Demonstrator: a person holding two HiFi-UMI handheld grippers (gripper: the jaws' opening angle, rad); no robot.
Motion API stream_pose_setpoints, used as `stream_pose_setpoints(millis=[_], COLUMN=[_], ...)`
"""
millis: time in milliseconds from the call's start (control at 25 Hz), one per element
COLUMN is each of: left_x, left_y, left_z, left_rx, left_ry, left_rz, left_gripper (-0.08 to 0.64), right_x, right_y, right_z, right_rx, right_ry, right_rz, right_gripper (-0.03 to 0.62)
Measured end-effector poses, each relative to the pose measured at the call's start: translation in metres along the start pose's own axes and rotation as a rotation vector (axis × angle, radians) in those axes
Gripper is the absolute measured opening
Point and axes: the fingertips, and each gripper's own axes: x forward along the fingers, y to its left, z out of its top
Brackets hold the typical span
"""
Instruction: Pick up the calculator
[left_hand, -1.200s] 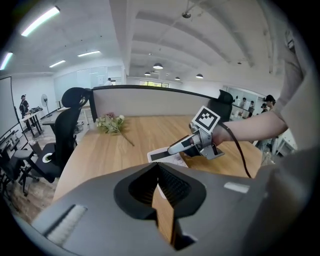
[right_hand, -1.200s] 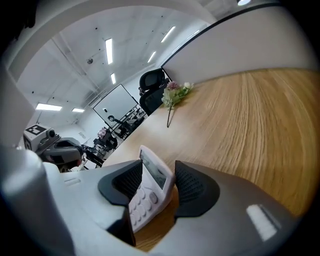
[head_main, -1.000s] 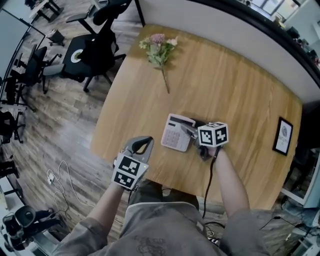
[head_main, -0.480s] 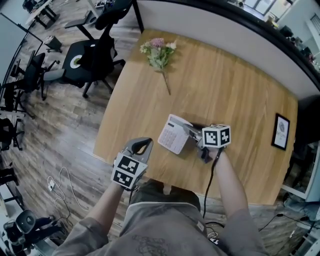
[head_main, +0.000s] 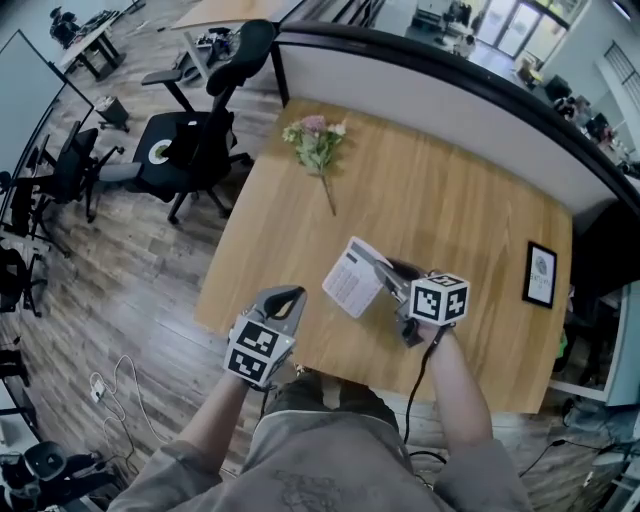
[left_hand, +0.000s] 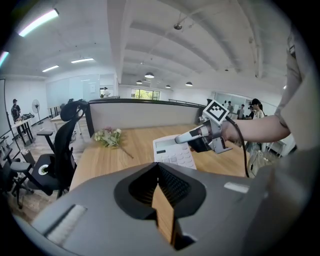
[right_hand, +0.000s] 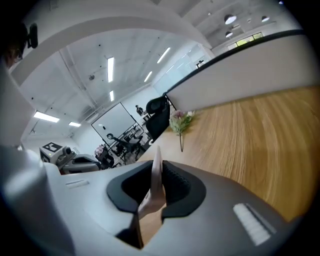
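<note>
Its jaws closing on it, the right gripper (head_main: 384, 268) is lifting the white rectangular calculator (head_main: 350, 283), earlier lying flat, tilted off the pale wooden desk (head_main: 460, 200). The left gripper (head_main: 290, 296) is hovering at the desk's near edge, pressed together and empty.

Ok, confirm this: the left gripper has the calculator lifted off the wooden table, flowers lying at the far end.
Wrong gripper. The right gripper, jaws closing on one edge, has the calculator lifted off the wooden table, flowers lying at the far end; the head view shows it. The left gripper is empty.

Wooden table (head_main: 450, 200): flower bunch (head_main: 316, 140) near far-left corner, framed picture (head_main: 540, 274) by right edge.
</note>
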Motion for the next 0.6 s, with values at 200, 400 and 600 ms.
stream_pose_setpoints(millis=[200, 400, 600], left_x=[-0.024, -0.050, -0.080], left_y=[0.007, 0.004, -0.022], left_z=[0.049, 0.106, 0.161], left_rx=[0.043, 0.109, 0.178], left_ry=[-0.089, -0.203, -0.328], left_rz=[0.042, 0.062, 0.055], left_gripper=[0.002, 0.002, 0.002], right_x=[-0.058, -0.117, -0.189], right_y=[0.044, 0.088, 0.126], right_z=[0.054, 0.099, 0.129], right_rx=[-0.036, -0.139, -0.234], right_ry=[-0.183, -0.338, -0.504], right_rz=[0.003, -0.036, -0.113], right_gripper=[0.060, 0.060, 0.060])
